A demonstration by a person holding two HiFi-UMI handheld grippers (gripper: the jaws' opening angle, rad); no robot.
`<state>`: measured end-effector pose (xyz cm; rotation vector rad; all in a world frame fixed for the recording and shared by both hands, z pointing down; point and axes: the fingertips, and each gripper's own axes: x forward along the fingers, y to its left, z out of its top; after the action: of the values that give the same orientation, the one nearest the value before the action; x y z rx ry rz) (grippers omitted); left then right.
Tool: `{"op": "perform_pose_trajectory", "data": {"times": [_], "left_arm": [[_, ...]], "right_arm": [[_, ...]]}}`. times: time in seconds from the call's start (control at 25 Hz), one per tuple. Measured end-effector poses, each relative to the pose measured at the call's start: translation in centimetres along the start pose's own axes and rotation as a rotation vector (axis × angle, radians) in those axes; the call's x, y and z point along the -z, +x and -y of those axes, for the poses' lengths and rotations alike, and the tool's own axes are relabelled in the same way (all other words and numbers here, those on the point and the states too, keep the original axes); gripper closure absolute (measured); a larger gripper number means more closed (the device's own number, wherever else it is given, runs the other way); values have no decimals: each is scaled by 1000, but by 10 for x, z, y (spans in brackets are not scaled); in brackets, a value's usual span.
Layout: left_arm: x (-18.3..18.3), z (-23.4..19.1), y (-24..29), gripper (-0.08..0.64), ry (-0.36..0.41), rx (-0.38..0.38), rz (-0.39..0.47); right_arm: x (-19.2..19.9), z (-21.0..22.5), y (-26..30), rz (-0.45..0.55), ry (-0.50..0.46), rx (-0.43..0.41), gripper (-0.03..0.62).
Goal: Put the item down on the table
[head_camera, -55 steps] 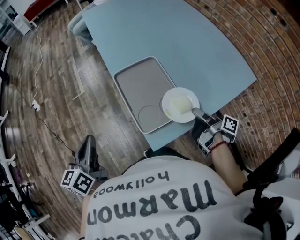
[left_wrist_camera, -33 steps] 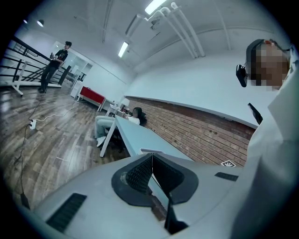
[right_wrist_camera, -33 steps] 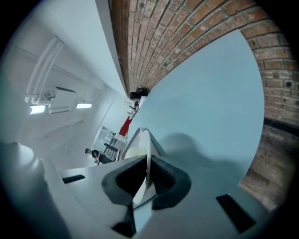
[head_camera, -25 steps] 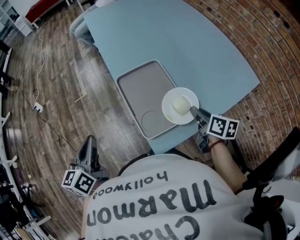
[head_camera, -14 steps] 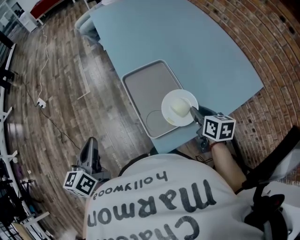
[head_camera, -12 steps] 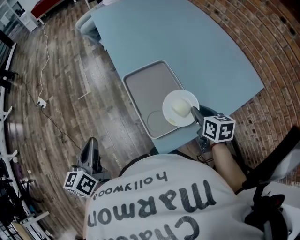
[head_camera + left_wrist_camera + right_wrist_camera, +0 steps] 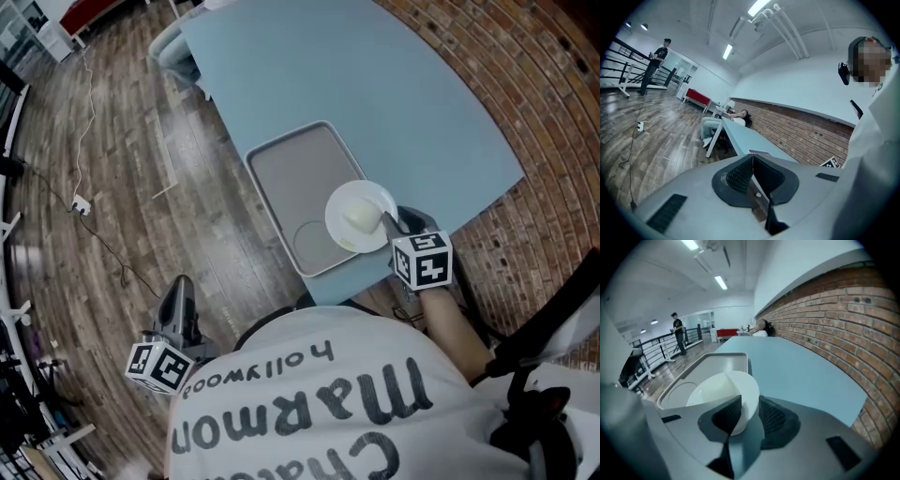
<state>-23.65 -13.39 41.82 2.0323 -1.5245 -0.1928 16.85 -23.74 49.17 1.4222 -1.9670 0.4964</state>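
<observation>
My left gripper (image 7: 178,292) hangs low at my side over the wooden floor (image 7: 94,141), its jaws pressed together on nothing. Further right, the grey tray (image 7: 291,173) lies on the blue table (image 7: 394,84). My right gripper (image 7: 395,223) is clamped on the rim of the white bowl (image 7: 359,215), which is over the tray's near right edge; I cannot tell whether it touches.
</observation>
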Motion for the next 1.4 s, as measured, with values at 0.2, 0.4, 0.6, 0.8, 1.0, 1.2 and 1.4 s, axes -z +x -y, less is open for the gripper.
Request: {"op": "perform_pose_trajectory", "data": {"times": [0.2,0.4,0.6,0.8,1.0,1.2,1.4], "left_arm": [[-3,1,5,552,-6,12,8],[0,-3,4,552,-12,2,6],[2,0,4,552,-11,6,7],[7,0,1,552,-17,-1,2],[17,5,0,552,-15,5,-19],[20,5,-1,552,-21,2,-25],[17,7,1,552,-11,7,-23]], "right_arm": [[7,-8,2,-39,-256,71,496],[6,-8,3,-36,-238,61,499],[5,-8,3,-28,-234,57,499],[5,-8,5,-21,-194,34,499],[6,-11,7,-22,-165,8,499],[5,-12,8,-23,-145,-14,499],[6,-12,9,-37,-153,-6,499]]}}
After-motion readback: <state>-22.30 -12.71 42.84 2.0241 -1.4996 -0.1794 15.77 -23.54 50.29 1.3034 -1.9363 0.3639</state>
